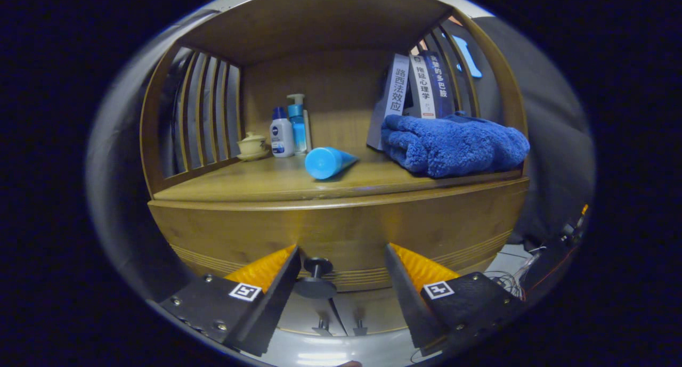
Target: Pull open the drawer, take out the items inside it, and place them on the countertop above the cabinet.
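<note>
Countertop: towel, tube, bottles.

Knob perhaps reachable between spread fingers.

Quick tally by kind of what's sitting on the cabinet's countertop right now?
Books: 3
Upright bottles: 2
Blue tube lying down: 1
Blue towel: 1
Lidded cup on saucer: 1
Total: 8
Gripper open, knob between fingers.
</note>
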A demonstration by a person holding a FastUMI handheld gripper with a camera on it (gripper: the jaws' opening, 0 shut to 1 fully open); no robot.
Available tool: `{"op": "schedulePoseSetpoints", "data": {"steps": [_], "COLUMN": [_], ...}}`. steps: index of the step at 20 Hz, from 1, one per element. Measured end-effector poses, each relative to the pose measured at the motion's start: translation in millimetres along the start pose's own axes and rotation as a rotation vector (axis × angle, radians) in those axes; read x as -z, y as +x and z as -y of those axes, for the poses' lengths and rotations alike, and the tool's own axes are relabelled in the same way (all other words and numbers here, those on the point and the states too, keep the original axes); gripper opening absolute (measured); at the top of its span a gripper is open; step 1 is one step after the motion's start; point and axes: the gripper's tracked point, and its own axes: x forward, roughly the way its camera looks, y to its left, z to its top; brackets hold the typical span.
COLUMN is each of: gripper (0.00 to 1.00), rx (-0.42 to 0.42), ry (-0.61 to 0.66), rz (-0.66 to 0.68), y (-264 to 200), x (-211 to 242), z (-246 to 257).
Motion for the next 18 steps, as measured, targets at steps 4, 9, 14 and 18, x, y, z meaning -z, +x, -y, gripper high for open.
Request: {"op": "schedulePoseSetpoints", "data": {"steps": [4, 9, 14, 18], "gripper": [0.95, 0.96, 0.95, 0.95], "rx": [-0.017, 0.012, 0.095, 0.166], "ry": [-0.028, -0.076, -0.083, -0.086], "rz": [0.056, 0.124, 0.242, 0.303], "y": [-15.3, -68.9, -142.2, -186.0], "x": [-21.2, -56.1, -106.8, -132.6], "z": [0.9, 12.8, 28.3, 41.4]}}
